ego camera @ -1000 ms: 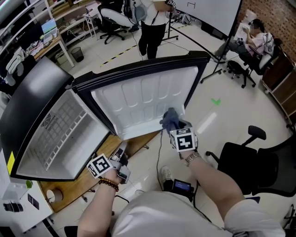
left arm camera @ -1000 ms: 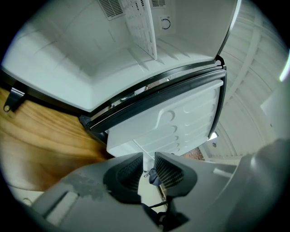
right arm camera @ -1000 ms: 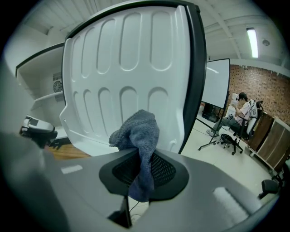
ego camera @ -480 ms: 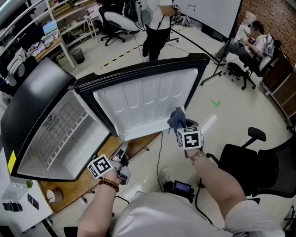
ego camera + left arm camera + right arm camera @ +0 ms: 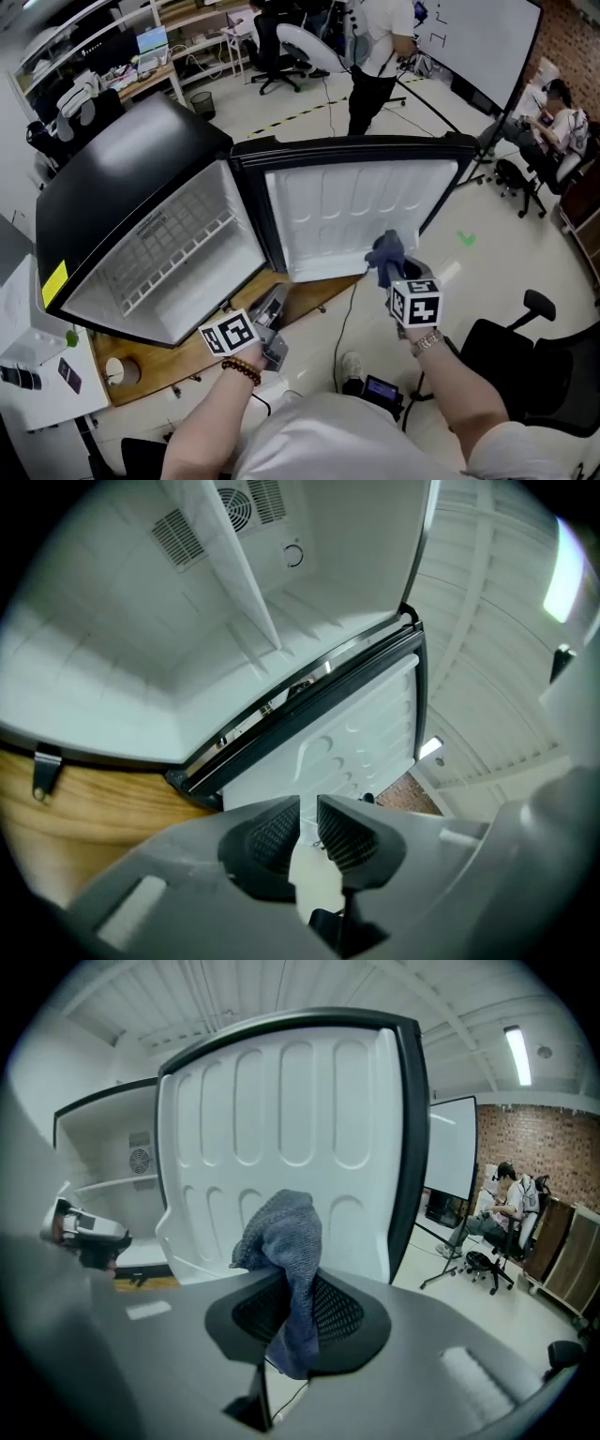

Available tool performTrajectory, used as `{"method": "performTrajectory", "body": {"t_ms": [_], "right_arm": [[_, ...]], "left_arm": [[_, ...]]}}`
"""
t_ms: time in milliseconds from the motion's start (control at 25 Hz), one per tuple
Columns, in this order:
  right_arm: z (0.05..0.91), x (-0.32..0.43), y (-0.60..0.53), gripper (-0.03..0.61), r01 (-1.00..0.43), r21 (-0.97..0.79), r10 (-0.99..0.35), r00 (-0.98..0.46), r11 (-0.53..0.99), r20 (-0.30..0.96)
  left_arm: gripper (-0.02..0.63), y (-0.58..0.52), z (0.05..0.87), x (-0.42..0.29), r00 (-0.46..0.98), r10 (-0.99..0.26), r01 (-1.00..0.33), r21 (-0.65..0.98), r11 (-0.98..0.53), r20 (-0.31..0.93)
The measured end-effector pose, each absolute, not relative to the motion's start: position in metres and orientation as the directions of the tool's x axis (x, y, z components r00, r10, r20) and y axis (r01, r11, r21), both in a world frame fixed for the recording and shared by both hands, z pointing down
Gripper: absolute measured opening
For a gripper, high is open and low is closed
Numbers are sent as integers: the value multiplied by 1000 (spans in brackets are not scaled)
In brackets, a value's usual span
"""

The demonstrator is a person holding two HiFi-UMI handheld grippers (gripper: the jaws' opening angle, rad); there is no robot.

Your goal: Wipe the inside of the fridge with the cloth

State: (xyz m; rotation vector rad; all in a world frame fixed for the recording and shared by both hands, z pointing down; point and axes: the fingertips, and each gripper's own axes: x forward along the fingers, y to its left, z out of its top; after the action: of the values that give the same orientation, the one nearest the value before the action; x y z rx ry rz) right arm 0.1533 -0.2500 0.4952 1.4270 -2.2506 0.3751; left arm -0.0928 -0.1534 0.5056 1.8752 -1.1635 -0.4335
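In the head view, cloth [image 5: 386, 251] and marker cube [image 5: 415, 302] hide the right gripper's [image 5: 294, 1305] jaws.

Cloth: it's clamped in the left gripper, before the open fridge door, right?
No, the cloth is clamped in the right gripper, as the right gripper view shows, before the open fridge door. The left gripper has just been closing its jaws, with nothing between them.
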Motion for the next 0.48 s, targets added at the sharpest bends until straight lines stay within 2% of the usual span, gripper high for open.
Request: {"method": "performTrajectory", "body": {"t_ms": [280, 480], "right_arm": [[450, 63, -211, 54, -823, -11, -744, -519, 568, 421], [424, 0, -178, 54, -743, -24, -685, -629, 669, 369]], "left_arm": [[46, -129, 462, -130, 456, -885, -658, 705, -265, 92], [25, -102, 427, -160, 378, -923, -779, 563, -276, 69]]}}
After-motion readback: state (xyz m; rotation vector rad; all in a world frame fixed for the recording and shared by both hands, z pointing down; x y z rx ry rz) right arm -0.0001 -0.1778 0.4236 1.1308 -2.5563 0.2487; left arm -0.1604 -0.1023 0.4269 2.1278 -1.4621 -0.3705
